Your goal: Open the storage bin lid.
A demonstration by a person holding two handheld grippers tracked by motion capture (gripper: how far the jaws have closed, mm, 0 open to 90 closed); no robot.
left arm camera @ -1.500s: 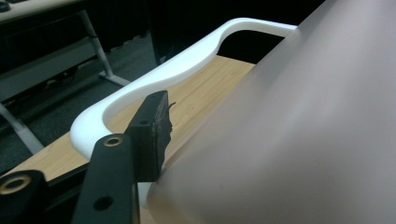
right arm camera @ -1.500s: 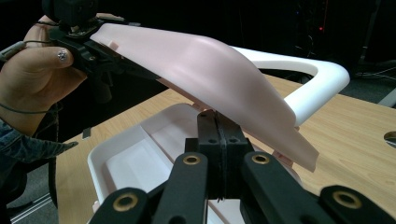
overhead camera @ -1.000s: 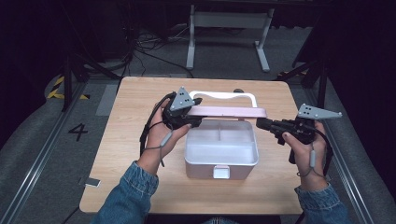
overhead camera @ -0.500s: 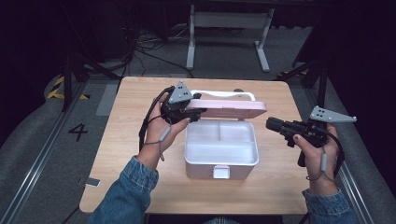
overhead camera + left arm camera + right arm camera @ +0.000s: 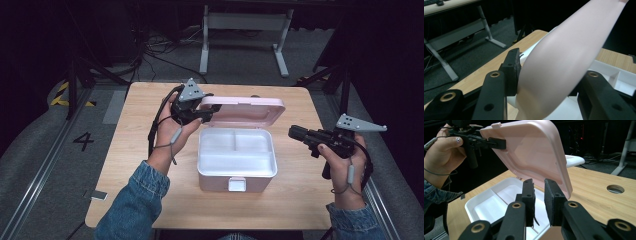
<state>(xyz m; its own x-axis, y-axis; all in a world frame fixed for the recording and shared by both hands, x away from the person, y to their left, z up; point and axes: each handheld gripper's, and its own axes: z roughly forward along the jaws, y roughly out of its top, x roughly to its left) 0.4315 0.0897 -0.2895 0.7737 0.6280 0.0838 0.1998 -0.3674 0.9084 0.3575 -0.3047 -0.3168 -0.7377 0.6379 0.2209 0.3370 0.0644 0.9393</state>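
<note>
A pink box [image 5: 237, 167] with a white divided inside [image 5: 494, 202] stands mid-table, its lid [image 5: 245, 107] raised toward the far side. My left gripper [image 5: 210, 111] is shut on the lid's left edge, and its jaws have just been closing further on it. In the left gripper view the lid [image 5: 564, 57] sits between the jaws of that gripper [image 5: 544, 75]. My right gripper [image 5: 292, 132] hangs to the right of the box, apart from it. Its jaws [image 5: 539, 187] have just opened to a narrow gap with nothing between them. Beyond them I see the lid [image 5: 534, 150] and the left gripper [image 5: 499, 143].
The wooden table [image 5: 150, 150] has a round cable hole [image 5: 615, 188] near its far edge. A small grey tag [image 5: 98, 195] lies at the front left corner. A white stand [image 5: 245, 30] and cables are on the floor behind.
The right gripper has come off the lid's right end and drawn back to the right. The left gripper has tipped the lid up further.
</note>
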